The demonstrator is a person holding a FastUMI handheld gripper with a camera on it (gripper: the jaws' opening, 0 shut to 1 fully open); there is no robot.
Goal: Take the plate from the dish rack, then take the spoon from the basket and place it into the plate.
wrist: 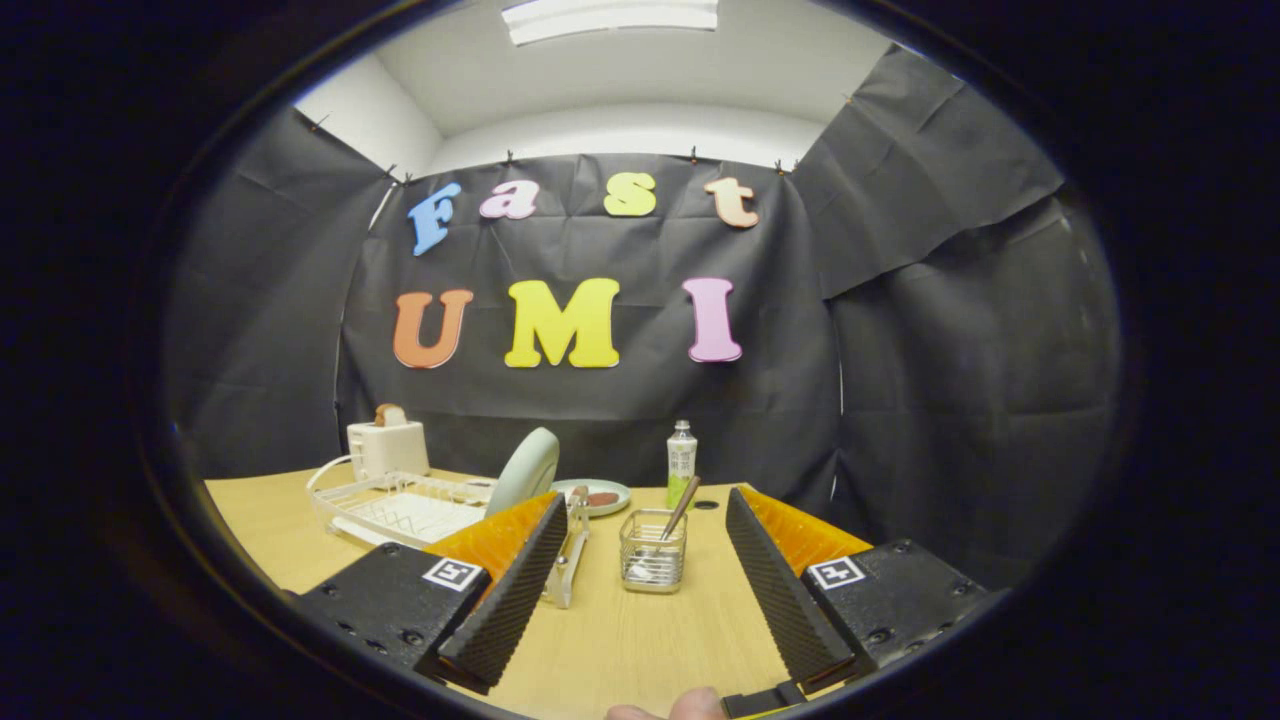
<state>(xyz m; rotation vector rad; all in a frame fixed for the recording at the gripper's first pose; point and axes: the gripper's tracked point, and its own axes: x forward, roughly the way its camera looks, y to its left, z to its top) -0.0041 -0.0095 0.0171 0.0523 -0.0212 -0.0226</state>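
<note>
A pale green plate (527,468) stands on edge in the white wire dish rack (400,508), beyond my left finger. A small wire mesh basket (652,552) sits on the wooden table (640,640) between and just ahead of my fingers, with a spoon (681,508) leaning out of it to the right. My gripper (640,590) is open, its fingers spread wide with nothing between them, hovering low above the table short of the basket.
A white toaster (387,445) holding bread stands behind the rack. A small plate with a brown item (598,496) and a green-labelled bottle (681,463) sit near the table's far edge. A clear stand (567,560) is beside the left finger. A fingertip (690,705) shows below.
</note>
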